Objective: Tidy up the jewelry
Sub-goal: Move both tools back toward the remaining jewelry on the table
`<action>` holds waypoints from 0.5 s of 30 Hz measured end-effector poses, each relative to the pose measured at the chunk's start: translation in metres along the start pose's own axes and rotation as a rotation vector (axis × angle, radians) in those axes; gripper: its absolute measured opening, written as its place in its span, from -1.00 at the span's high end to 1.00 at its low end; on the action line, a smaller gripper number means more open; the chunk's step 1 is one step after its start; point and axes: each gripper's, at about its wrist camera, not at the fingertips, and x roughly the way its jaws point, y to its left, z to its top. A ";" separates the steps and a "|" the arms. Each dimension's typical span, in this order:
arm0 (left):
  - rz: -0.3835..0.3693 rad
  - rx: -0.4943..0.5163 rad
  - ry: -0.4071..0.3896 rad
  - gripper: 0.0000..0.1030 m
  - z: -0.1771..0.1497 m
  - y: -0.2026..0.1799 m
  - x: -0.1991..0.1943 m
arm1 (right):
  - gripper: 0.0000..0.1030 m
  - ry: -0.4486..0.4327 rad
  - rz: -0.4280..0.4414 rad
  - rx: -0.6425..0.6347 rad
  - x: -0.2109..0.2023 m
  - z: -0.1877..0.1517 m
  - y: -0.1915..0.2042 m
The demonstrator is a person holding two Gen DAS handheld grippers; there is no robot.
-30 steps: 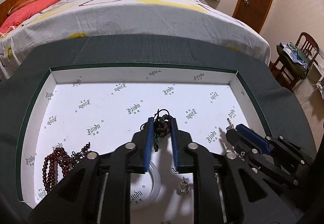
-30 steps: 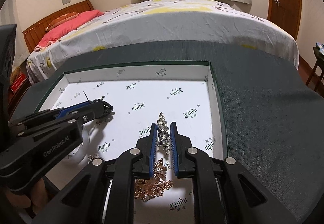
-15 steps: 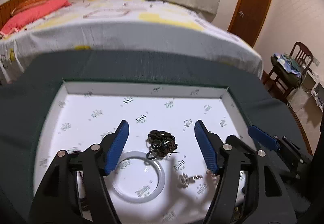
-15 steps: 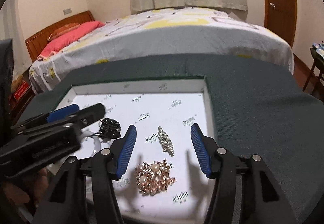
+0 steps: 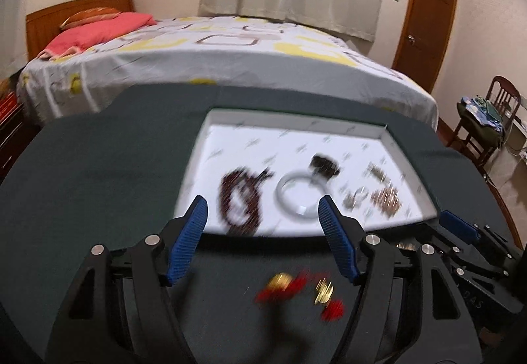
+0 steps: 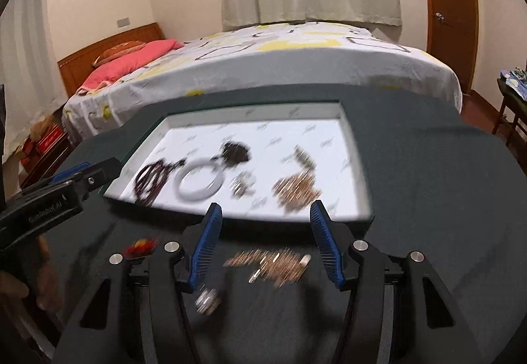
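Jewelry lies spread in the white tray (image 5: 388, 136) on the dark green cloth (image 5: 98, 173), though both views are blurred. From my left side I make out dark red beads (image 5: 238, 199) at the tray's left, a white bangle (image 5: 301, 196) beside them, a dark tangled piece (image 5: 324, 164) just beyond the bangle, a small silvery piece (image 5: 354, 196), and a rose-gold brooch (image 5: 385, 199) toward the right wall.

My left gripper (image 5: 263, 242) hangs over the cloth just short of the tray's near edge, its blue pads wide apart with nothing between them. Below it, on the cloth, sits a red and gold piece (image 5: 296, 290), smeared by blur.

My right gripper (image 6: 266, 242) is likewise spread with nothing in its grasp, over the cloth near the tray's front edge. Between and below its fingers lies a rose-gold chain (image 6: 270, 263) on the cloth, and a small round silvery piece (image 6: 207, 299) sits near the left finger's base. In this view the left gripper (image 6: 84, 176) reaches in from the left, next to the tray's near-left corner.

Behind the table stands a bed (image 6: 296, 57) with a patterned sheet.
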 end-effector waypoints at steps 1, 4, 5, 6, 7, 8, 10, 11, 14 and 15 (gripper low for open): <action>0.013 -0.002 0.002 -0.32 -0.005 0.004 -0.005 | -0.06 0.008 0.002 -0.008 -0.002 -0.006 0.007; 0.053 -0.025 0.005 -0.32 -0.022 0.022 -0.022 | -0.05 0.036 0.013 -0.019 0.000 -0.020 0.017; 0.065 -0.035 0.007 -0.32 -0.027 0.028 -0.026 | -0.05 0.047 0.014 -0.027 0.002 -0.024 0.021; 0.073 -0.042 0.008 -0.32 -0.030 0.032 -0.028 | -0.05 0.055 0.014 -0.032 0.003 -0.028 0.024; 0.088 -0.048 0.014 -0.32 -0.035 0.038 -0.031 | -0.05 0.068 0.016 -0.041 0.005 -0.032 0.028; 0.103 -0.049 0.022 -0.32 -0.039 0.043 -0.033 | -0.04 0.078 0.014 -0.049 0.007 -0.035 0.032; 0.130 -0.050 0.033 -0.32 -0.046 0.051 -0.035 | 0.02 0.096 0.009 -0.063 0.011 -0.040 0.037; 0.142 -0.055 0.038 -0.32 -0.049 0.055 -0.036 | 0.06 0.111 0.006 -0.069 0.013 -0.041 0.038; 0.150 -0.087 0.051 -0.32 -0.052 0.067 -0.037 | 0.10 0.129 -0.006 -0.078 0.017 -0.042 0.041; 0.147 -0.094 0.055 -0.32 -0.052 0.068 -0.036 | 0.10 0.145 -0.009 -0.081 0.020 -0.043 0.041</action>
